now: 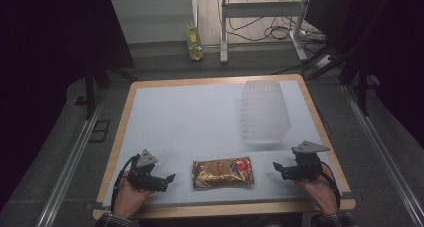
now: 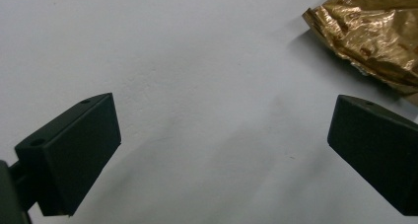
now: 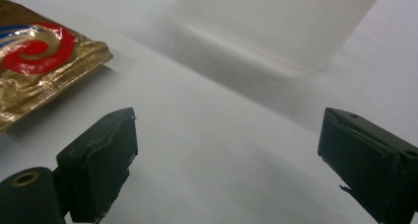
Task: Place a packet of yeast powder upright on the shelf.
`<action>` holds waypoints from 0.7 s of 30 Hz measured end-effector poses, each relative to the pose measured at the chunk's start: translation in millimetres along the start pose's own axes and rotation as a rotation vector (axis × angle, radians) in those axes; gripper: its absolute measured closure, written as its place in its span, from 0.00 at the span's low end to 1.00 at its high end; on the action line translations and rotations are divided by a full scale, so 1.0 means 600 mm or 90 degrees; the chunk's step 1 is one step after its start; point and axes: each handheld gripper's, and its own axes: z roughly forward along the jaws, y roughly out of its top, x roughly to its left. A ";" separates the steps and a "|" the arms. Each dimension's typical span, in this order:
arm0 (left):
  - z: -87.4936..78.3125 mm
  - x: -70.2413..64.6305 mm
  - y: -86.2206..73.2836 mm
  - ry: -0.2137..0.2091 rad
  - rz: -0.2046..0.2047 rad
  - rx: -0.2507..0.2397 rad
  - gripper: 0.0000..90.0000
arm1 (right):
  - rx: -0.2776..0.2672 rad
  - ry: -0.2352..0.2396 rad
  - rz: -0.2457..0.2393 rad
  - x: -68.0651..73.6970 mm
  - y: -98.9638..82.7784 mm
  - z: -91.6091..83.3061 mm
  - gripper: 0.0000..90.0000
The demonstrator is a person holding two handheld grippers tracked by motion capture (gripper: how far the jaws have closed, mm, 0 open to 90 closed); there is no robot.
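Between our wide-open, empty left gripper (image 1: 171, 177) and right gripper (image 1: 275, 165), the crinkled gold foil snack packet (image 1: 223, 172) lies flat on the white table (image 1: 190, 117); we judge slippery foil could slide away.

a white-topped table (image 1: 165, 117) with a light wooden rim stands on a grey carpeted floor (image 1: 55, 152). metal rails (image 1: 70, 162) run along the floor on both sides of it. beyond the far edge, a pale wall panel (image 1: 150, 17) and the white metal legs of another desk (image 1: 224, 32) catch the light, with dark cables (image 1: 272, 32) tangled on the floor between them. a yellowish bottle (image 1: 194, 43) stands on the floor there. the left and right margins of the room lie in deep shadow
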 end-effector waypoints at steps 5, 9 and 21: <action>0.001 -0.003 0.002 -0.009 0.005 0.003 0.01 | -0.004 -0.001 0.002 0.002 0.002 0.001 0.09; 0.004 -0.005 0.003 -0.010 0.010 0.007 0.03 | 0.000 -0.002 0.000 0.005 0.002 0.003 0.09; 0.004 -0.002 0.003 -0.017 0.002 0.007 0.11 | 0.012 -0.011 0.002 0.006 0.001 0.005 0.09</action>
